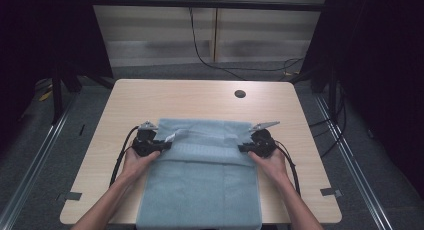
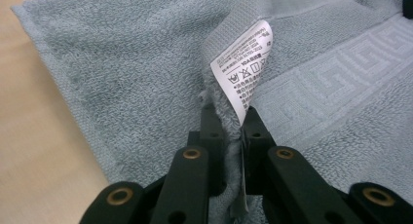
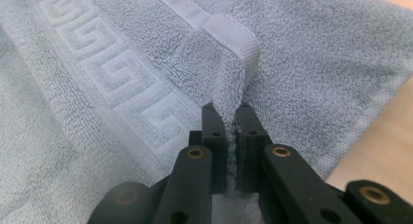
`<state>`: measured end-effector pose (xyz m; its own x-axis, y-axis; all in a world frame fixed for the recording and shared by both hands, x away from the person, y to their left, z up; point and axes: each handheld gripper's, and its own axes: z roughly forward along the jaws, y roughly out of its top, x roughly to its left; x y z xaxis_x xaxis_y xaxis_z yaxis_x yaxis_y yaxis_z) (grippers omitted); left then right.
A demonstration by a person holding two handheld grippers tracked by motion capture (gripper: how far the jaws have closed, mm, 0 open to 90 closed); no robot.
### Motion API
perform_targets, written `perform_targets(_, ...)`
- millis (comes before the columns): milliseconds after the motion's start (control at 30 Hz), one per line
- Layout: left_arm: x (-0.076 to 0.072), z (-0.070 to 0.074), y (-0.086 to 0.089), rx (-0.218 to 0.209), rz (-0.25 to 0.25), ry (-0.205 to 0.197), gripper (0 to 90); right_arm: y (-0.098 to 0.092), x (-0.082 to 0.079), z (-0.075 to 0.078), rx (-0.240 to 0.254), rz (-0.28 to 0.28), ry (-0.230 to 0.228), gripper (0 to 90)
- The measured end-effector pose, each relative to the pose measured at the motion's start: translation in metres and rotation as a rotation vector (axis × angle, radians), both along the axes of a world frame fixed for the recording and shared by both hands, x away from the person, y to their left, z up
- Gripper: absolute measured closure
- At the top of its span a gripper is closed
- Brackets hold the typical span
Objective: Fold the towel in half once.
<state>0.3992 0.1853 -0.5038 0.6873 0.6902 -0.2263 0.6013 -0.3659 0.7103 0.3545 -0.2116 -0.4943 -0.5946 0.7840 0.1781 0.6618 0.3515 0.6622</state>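
Note:
A light blue-grey towel (image 1: 202,170) lies on the wooden table (image 1: 195,97), its near end hanging over the front edge. My left gripper (image 1: 165,144) is shut on the towel's left corner (image 2: 229,102), where a white care label (image 2: 246,68) stands up. My right gripper (image 1: 243,148) is shut on the opposite corner (image 3: 229,63), which is pinched upright between its jaws. Both corners are lifted and folded back over the towel, so a doubled band (image 1: 205,130) lies beyond the grippers. A woven key-pattern border (image 3: 117,83) runs across the towel.
A round cable hole (image 1: 240,94) sits in the table's far right part. Bare tabletop stretches beyond the towel and along both sides. Dark floor rails run left and right of the table, and a black cable hangs on the back wall.

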Motion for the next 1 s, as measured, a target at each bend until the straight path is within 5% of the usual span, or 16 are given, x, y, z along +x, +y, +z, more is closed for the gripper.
perform_targets(167, 0.024, 0.000, -0.003, 0.019, 0.046, -0.013, 83.4, 0.002, 0.033, -0.001, 0.007, -0.046, 0.000, 85.4)
perform_targets(333, 0.043, -0.004, -0.003, -0.014, 0.086, -0.026, 83.4, 0.002, 0.055, -0.003, 0.023, -0.082, -0.001, 85.4)
perform_targets(567, 0.050, -0.004, -0.006, -0.005, 0.114, -0.032, 83.3, 0.007, 0.080, -0.004, 0.002, -0.146, -0.021, 85.3)
perform_targets(667, 0.052, -0.006, -0.003, -0.034, 0.122, -0.026, 83.2, 0.007, 0.083, -0.004, 0.012, -0.158, -0.017, 85.3)
perform_targets(767, 0.048, -0.002, -0.004, -0.011, 0.115, -0.054, 82.9, 0.006, 0.078, -0.003, 0.025, -0.145, -0.021, 85.3)
perform_targets(900, 0.045, 0.018, 0.002, -0.103, 0.094, -0.076, 82.9, -0.003, 0.076, 0.005, 0.109, -0.153, -0.052, 85.2)
perform_targets(1000, 0.040, 0.043, 0.009, -0.137, 0.080, -0.129, 82.6, -0.005, 0.071, 0.028, 0.149, -0.139, -0.118, 85.2)
